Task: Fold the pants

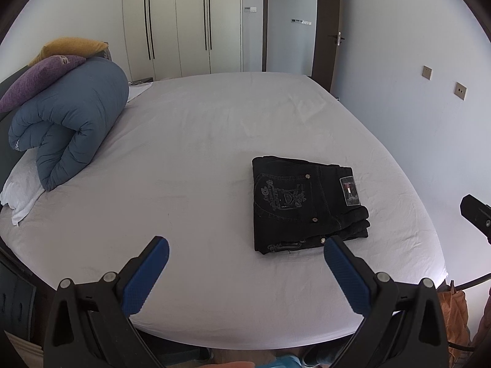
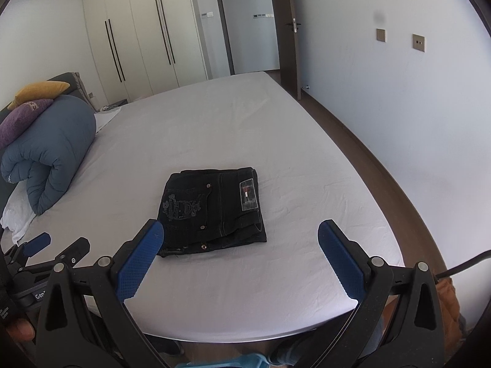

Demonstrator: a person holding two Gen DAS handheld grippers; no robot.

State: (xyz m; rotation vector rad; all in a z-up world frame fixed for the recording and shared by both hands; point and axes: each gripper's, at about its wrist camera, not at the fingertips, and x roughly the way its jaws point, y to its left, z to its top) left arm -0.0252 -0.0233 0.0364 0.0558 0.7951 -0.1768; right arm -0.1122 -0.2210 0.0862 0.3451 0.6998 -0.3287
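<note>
Bed (image 1: pixel 199 141) with a white sheet filled most of both views. Wardrobe (image 1: pixel 181 21) doors with dark handles stood beyond its far edge, beside an open door (image 2: pixel 288 30). At the bed's left end lay a rolled blue duvet (image 1: pixel 70 119), topped by a purple cushion (image 1: pixel 36 76) and a yellow cushion (image 1: pixel 70 47). Black pants (image 1: pixel 303 205) lay folded into a compact stack on the sheet, near the front edge, back pocket embroidery and a waistband patch (image 1: pixel 349 191) facing up. The left gripper (image 1: pixel 245 251) hung above the front edge with its blue pads wide apart, gripping nothing, clear of the pants. The right gripper (image 2: pixel 241 234) was likewise spread wide and empty, apart from the pants.
</note>
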